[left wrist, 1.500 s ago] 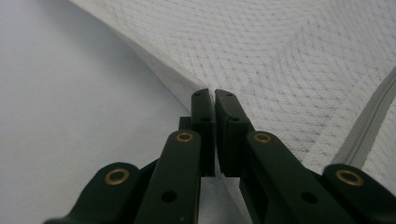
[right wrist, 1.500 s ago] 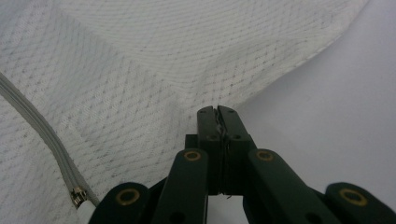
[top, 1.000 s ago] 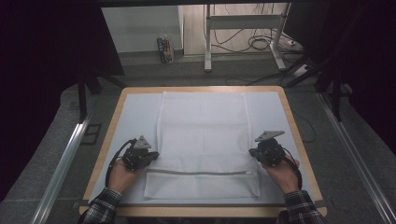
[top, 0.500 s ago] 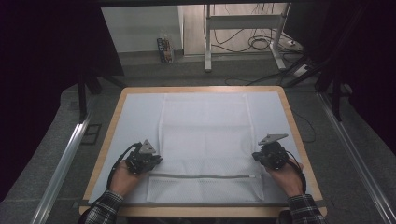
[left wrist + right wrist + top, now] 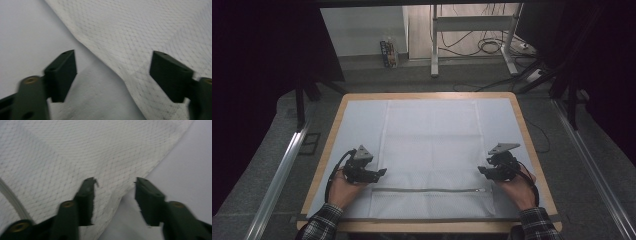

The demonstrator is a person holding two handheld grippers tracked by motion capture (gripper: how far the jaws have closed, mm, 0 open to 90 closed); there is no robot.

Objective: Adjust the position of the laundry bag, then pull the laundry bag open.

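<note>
Left tool (image 5: 381,172) and right tool (image 5: 482,170), jaws just opened and apparently empty, flanked the white mesh laundry bag (image 5: 432,145) lying flat mid-table (image 5: 532,150), zipper (image 5: 427,189) nearest the person: spreading looked done, only withdrawal seemingly left.

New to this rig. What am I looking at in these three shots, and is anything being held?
No robot arm here: a person holds a handheld two-jaw tool in each hand. The high view looks down on the table from above the person's side, with the left gripper and right gripper coming in from the bottom. The other two pictures come from cameras riding on each gripper, looking along its black jaws. On the table's pale cover lies a flat white mesh bag with a zipper across its near end. Both grippers' jaws have just been opening; they now stand apart over the bag's side edges, pressing on nothing. So nothing is held.
</note>
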